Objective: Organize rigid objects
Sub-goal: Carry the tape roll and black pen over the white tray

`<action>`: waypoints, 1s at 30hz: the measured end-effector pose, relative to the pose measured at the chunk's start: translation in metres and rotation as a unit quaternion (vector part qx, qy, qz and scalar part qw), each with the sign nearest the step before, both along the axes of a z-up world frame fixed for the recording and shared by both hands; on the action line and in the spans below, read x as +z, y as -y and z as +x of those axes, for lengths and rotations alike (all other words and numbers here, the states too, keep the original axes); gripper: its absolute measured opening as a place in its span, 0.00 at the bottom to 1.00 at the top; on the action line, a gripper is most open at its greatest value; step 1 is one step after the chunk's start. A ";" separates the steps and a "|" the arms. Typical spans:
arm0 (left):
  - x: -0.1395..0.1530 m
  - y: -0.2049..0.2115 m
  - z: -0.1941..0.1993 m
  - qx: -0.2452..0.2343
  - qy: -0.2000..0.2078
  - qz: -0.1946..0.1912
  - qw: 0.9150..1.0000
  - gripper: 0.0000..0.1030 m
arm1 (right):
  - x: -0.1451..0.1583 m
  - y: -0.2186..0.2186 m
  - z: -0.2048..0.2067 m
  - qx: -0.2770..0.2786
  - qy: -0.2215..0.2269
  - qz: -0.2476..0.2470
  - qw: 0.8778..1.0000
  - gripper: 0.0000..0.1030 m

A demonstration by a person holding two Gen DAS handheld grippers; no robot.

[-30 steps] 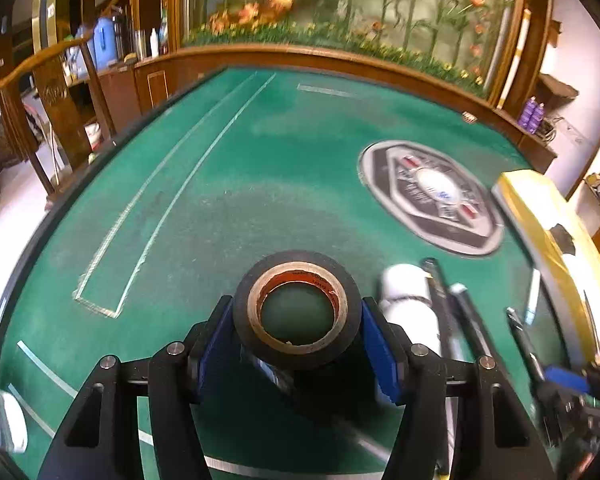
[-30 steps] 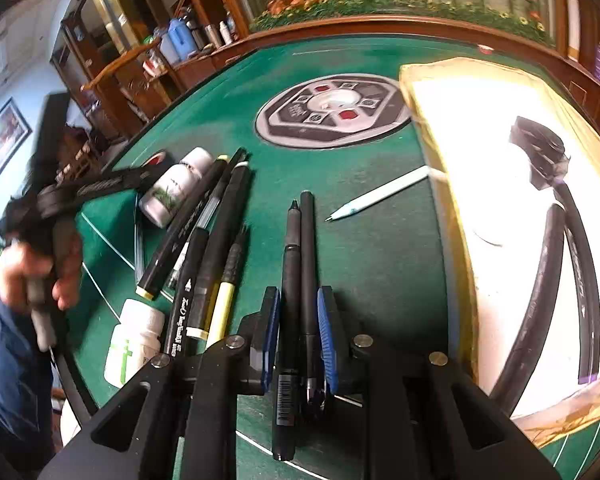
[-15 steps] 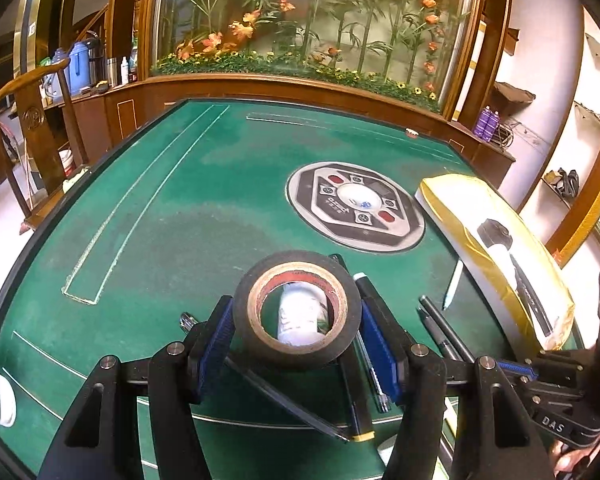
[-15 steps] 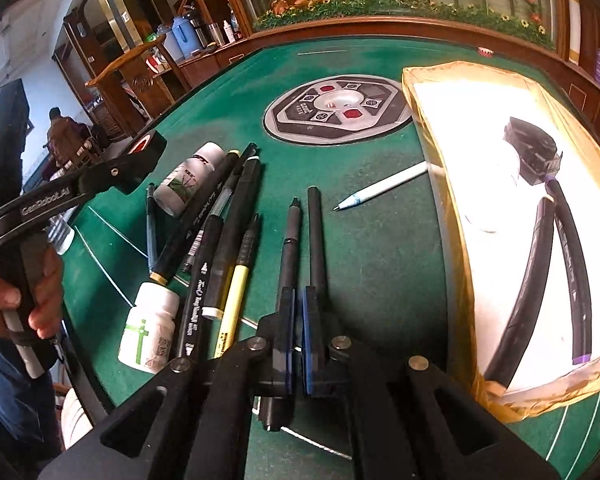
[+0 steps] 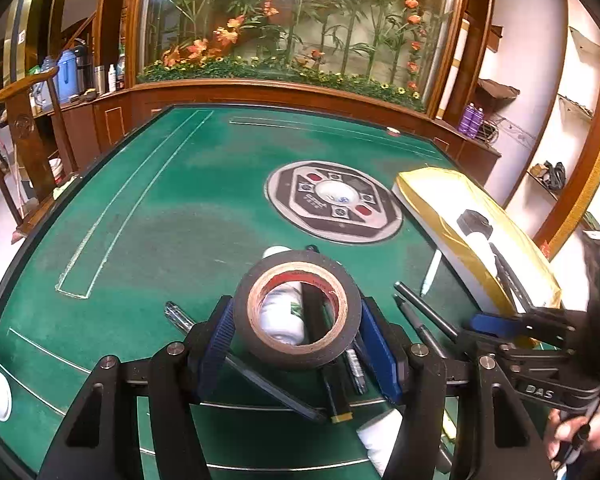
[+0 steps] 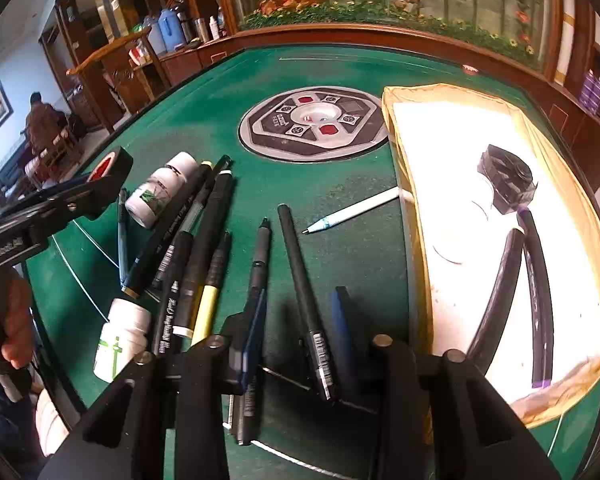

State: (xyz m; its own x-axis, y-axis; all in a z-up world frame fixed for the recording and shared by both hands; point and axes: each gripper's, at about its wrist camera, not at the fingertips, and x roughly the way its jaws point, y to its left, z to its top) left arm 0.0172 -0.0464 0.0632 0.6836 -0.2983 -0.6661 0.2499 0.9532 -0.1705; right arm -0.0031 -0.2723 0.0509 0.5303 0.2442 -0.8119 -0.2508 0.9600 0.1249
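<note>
Left gripper [image 5: 298,320]: blue pads clamped on an upright black tape roll [image 5: 298,316] with a cardboard core, held above the green felt table [image 5: 160,220].
Right gripper [image 6: 300,324]: jaws have just been opening, pads apart; a matte black pen [image 6: 302,292] lies loose between them on the felt.
Tray [image 6: 404,184]: yellow-rimmed, white inside, far right.
Hidden: pen ends under the gripper frame.

Green felt table [image 5: 148,216] with wooden rim, glazed flower display [image 5: 292,20] behind, white shelved wall [image 5: 540,120] at right.
</note>
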 end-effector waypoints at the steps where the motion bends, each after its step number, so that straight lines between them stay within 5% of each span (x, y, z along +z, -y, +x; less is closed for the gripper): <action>1: 0.001 0.000 0.000 -0.001 0.001 -0.001 1.000 0.64 | -0.005 -0.001 0.004 0.004 -0.008 -0.006 1.000 0.32; 10: 0.003 0.024 -0.007 -0.021 0.012 0.013 1.000 0.64 | -0.014 -0.022 0.001 0.016 0.028 -0.114 0.993 0.09; 21: 0.005 0.060 -0.001 -0.048 -0.001 0.014 0.999 0.64 | 0.007 0.031 -0.009 -0.001 0.023 0.089 0.996 0.08; 30: 0.024 0.124 0.000 -0.101 -0.013 -0.011 0.995 0.64 | 0.031 0.109 -0.021 -0.090 0.063 0.131 0.985 0.08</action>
State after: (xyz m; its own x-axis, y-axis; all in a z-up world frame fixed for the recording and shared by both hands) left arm 0.0174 -0.1701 0.0870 0.5914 -0.4430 -0.6738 0.4311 0.8798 -0.2002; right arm -0.0238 -0.3814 0.0822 0.6769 0.3288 -0.6585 -0.1085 0.9295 0.3526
